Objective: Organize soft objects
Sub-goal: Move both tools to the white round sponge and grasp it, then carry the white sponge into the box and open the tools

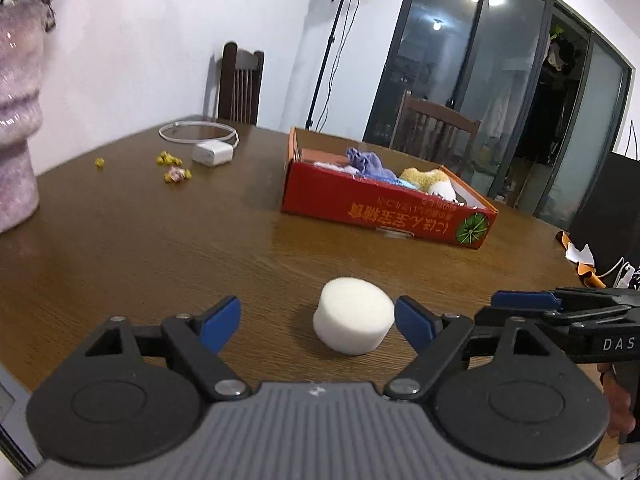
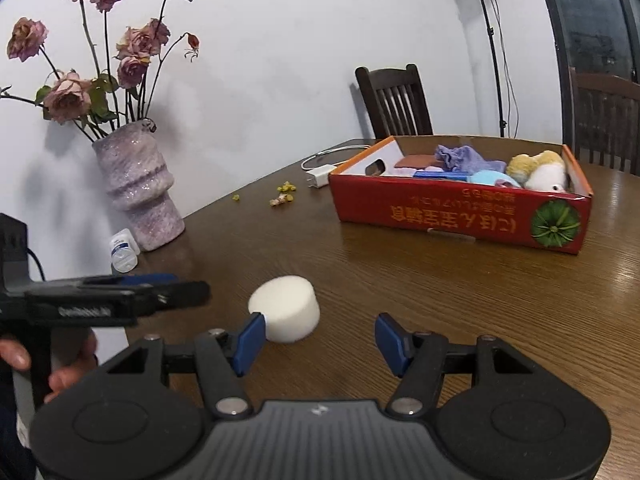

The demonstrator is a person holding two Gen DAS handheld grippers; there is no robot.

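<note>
1. Sponge (image 1: 353,326), a white round piece, lies on the table (image 1: 160,248) near the front edge, well apart from the red box (image 1: 384,208), which stands toward the far edge.
2. Left gripper (image 1: 318,322) is released, its jaws spread wide; the sponge sits between them, nearer to the right pad, and I cannot tell if that pad touches it. I judge this gripper is the one about to take it.
3. To do it well, center the sponge between the pads first, then go low so the pads meet the side wall and not the top rim.
4. Close gently: foam gives way, and a hard squeeze may make it slip out.
5. Right gripper (image 2: 320,338) is also released and holds nothing; its left pad is just beside the sponge. Better to keep it away from the grasp.
6. Box already holds a purple cloth (image 2: 460,157) and a plush (image 2: 540,170); free room seems to be at its left end.
</note>
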